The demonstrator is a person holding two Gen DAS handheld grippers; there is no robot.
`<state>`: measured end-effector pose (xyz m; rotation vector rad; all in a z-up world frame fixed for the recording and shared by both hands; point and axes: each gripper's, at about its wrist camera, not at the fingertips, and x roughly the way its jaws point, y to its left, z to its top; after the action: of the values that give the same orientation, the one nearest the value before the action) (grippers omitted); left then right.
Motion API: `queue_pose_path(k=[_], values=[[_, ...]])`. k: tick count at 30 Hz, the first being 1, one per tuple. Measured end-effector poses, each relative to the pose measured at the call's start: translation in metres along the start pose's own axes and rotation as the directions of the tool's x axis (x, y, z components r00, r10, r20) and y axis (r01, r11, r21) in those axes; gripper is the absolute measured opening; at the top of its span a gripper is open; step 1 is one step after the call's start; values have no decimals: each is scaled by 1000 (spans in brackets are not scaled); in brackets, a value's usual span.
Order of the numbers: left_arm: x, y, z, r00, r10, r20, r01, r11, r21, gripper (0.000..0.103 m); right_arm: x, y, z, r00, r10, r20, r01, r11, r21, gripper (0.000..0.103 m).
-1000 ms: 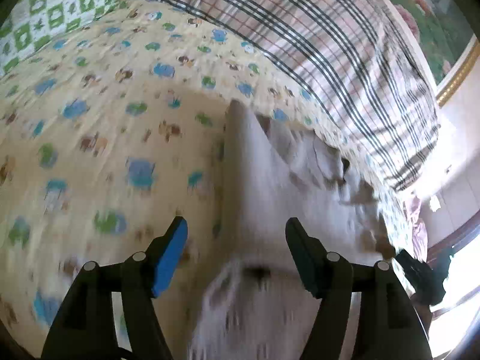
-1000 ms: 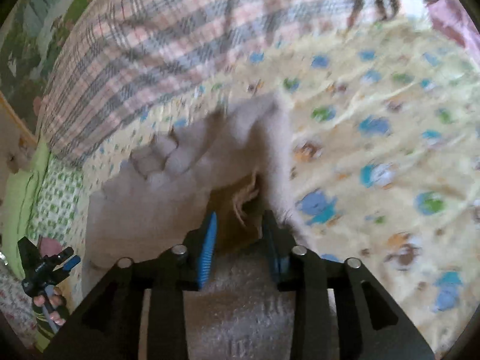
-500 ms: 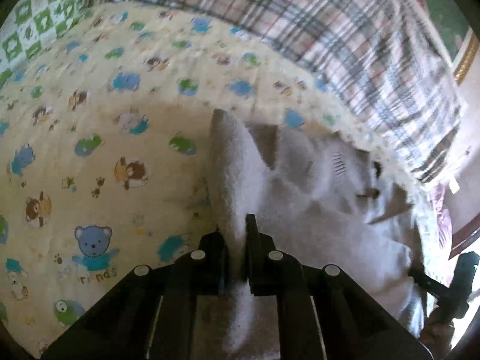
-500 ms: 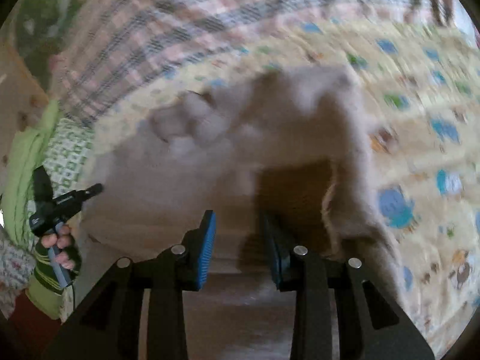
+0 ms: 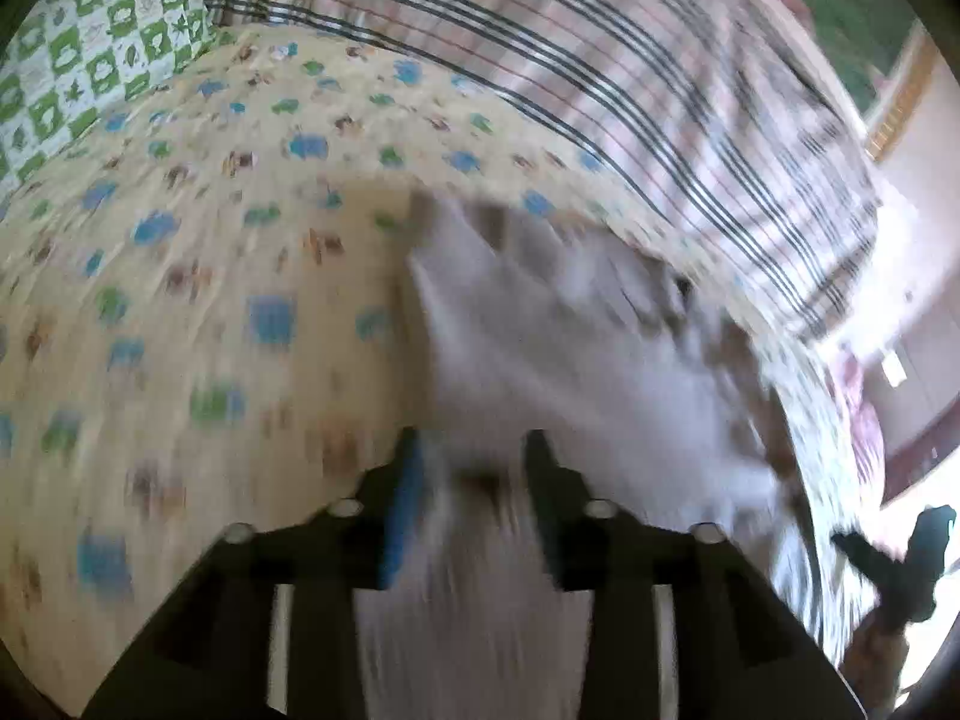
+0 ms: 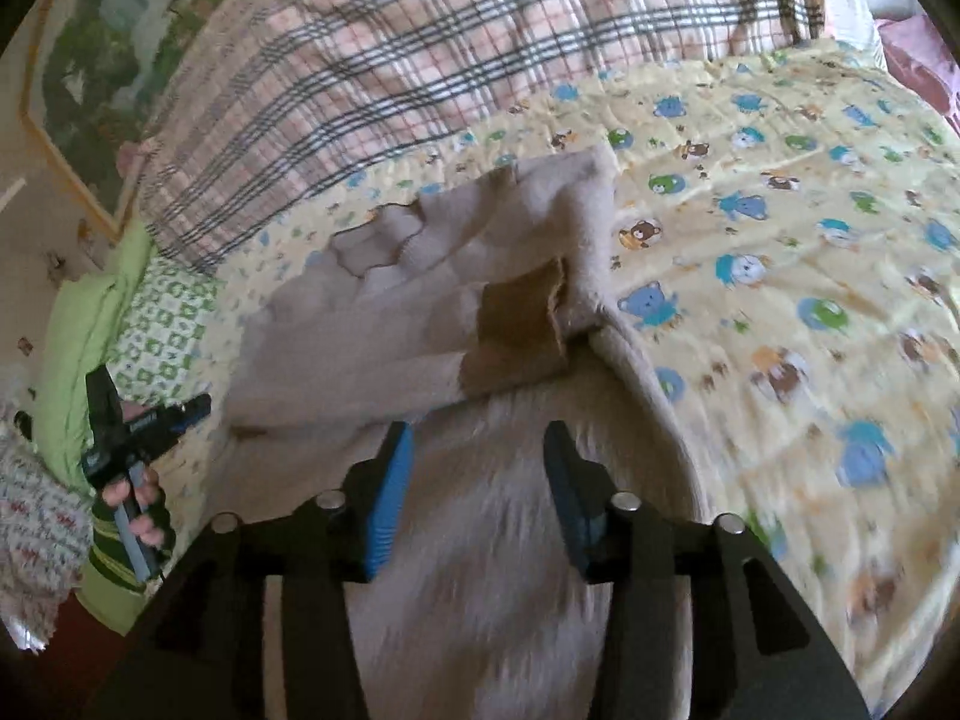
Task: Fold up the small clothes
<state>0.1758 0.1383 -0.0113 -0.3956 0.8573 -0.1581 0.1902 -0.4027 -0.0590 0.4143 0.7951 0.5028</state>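
Observation:
A small beige fleece garment [image 6: 420, 300] with a brown patch [image 6: 516, 324] lies partly folded on the yellow bear-print blanket [image 6: 810, 240]. It also shows, blurred, in the left wrist view [image 5: 540, 348]. My left gripper [image 5: 474, 474] is open, its jaws apart over the garment's near edge. My right gripper [image 6: 477, 450] is open, jaws wide over the beige cloth just below the brown patch. The left gripper [image 6: 150, 420] shows in the person's hand at the left of the right wrist view.
A plaid blanket [image 6: 450, 42] lies behind the garment. A green checked pillow [image 5: 90, 48] is at the far left. The right gripper [image 5: 900, 558] shows at the bed's edge. A framed picture [image 6: 78, 72] hangs on the wall.
My left gripper was shut on the garment's fold half a second ago and has opened and let go. My right gripper has opened wider. The garment now lies folded over.

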Motion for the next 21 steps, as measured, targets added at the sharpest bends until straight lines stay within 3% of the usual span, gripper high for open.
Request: queue_pose_path(k=[8, 15, 21], values=[[-83, 7, -112, 998, -33, -51, 33, 999, 6, 59, -53, 2, -62, 998, 49, -39, -52, 996, -70, 51], [-114, 34, -205, 984, -9, -176, 7, 1000, -12, 59, -94, -28, -122, 988, 113, -105, -115, 993, -14, 51], [-119, 42, -240, 975, -64, -211, 51, 997, -63, 59, -103, -51, -158, 978, 140, -156, -133, 989, 57, 51]])
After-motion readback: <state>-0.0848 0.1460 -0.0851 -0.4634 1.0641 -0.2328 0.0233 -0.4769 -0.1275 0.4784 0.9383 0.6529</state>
